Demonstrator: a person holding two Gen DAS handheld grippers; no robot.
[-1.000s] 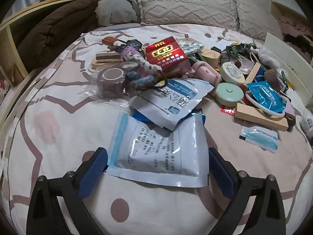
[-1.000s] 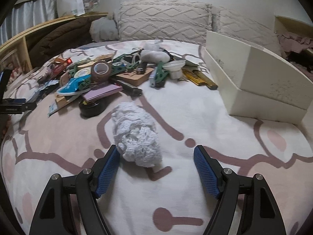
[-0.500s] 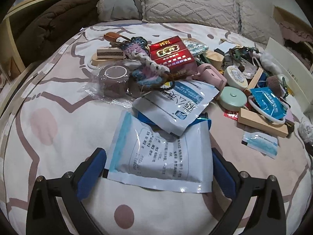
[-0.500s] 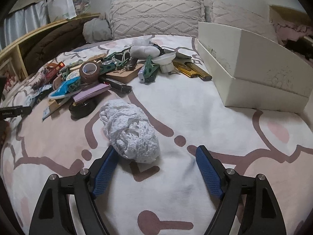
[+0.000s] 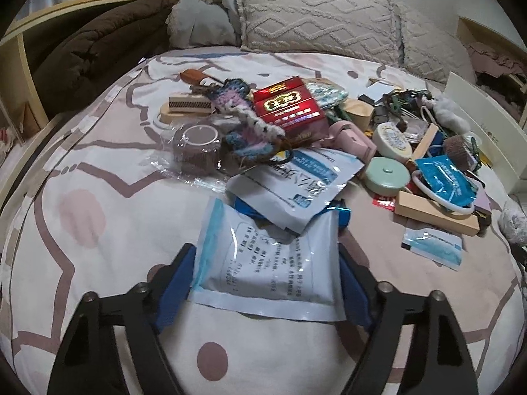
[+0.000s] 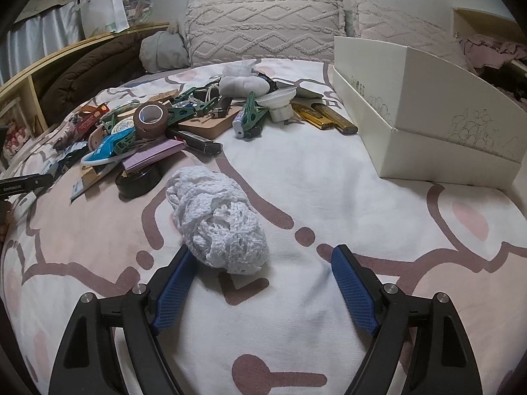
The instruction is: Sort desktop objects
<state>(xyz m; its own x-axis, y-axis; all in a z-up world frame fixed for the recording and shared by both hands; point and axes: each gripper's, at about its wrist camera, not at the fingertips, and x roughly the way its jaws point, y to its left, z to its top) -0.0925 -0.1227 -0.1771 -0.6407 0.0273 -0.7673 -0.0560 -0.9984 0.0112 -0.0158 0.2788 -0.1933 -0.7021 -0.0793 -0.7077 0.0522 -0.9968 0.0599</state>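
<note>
A flat white-and-blue plastic pouch [image 5: 266,260] lies on the bed between the blue fingers of my left gripper [image 5: 266,279]. The jaws are open and stand at the pouch's two sides. A second similar pouch [image 5: 293,181] overlaps its far edge. In the right wrist view a white crocheted bundle [image 6: 214,220] lies on the sheet. My right gripper [image 6: 260,283] is open around its near end, with the left finger [image 6: 174,283] close beside the bundle and the right one well apart. A cream shoe box [image 6: 428,115] stands at the right.
A heap of small items lies behind the pouches: red box [image 5: 290,108], brown tape roll [image 5: 197,148], crocheted pouch [image 5: 243,125], mint round case [image 5: 388,174], wooden block [image 5: 434,214]. Green clips [image 6: 250,112], a black disc [image 6: 138,181] and pillows [image 6: 263,29] show in the right view.
My left gripper has moved forward, so the pouch sits deeper between the fingers, which have narrowed onto its sides. My right gripper has edged closer to the white bundle.
</note>
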